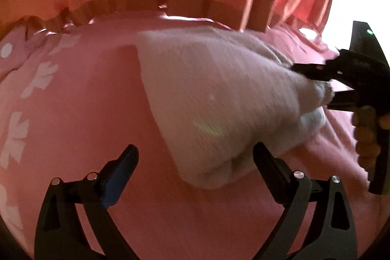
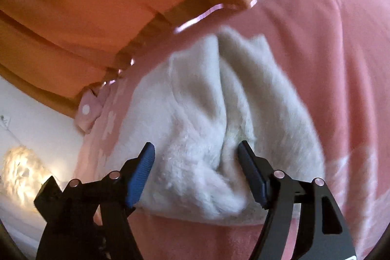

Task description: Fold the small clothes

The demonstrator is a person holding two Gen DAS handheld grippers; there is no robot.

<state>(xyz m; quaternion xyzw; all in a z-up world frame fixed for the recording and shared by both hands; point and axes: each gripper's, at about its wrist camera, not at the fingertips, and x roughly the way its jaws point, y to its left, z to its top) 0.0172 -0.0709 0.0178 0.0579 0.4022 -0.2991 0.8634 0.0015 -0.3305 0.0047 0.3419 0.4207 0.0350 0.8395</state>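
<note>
Pink bedspread (image 1: pixel 85 101) is carrying a half-folded white fleece garment (image 1: pixel 207 101); right hand-held gripper (image 2: pixel 196 169) is straddling its bunched edge, jaws apart, while left hand-held gripper (image 1: pixel 195 162) is hovering wide open, gripping nothing.

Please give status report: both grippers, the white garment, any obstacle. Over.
Left gripper open, holding nothing. Right gripper open, fingers around bunched end of the white fleece garment. Garment lies on the pink bedspread. No obstacle seen.
</note>
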